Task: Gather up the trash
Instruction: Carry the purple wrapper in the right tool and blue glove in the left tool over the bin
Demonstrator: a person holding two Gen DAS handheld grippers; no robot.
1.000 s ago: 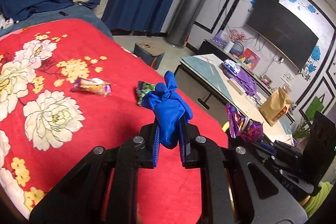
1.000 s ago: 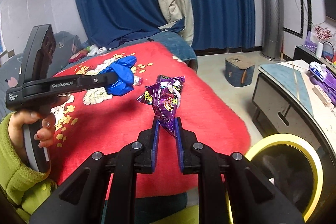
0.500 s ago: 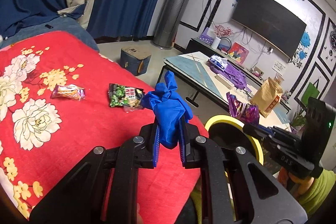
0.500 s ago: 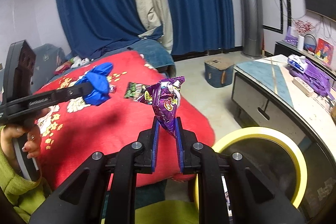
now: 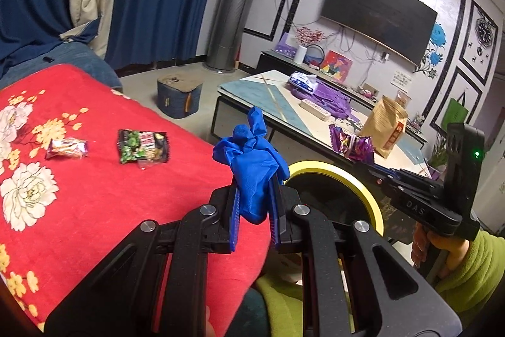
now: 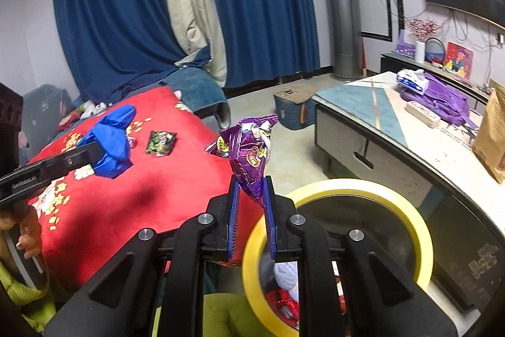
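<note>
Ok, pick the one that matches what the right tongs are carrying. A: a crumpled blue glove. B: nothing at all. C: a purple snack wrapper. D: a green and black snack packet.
C: the right tongs are shut on the purple snack wrapper, which stands up between the blue pads; the crumpled blue glove is in the left tongs.

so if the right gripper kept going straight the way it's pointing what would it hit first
Probably bare floor between the red bedspread and the low table. The right gripper aims over the yellow-rimmed bin; depth is unclear.
</note>
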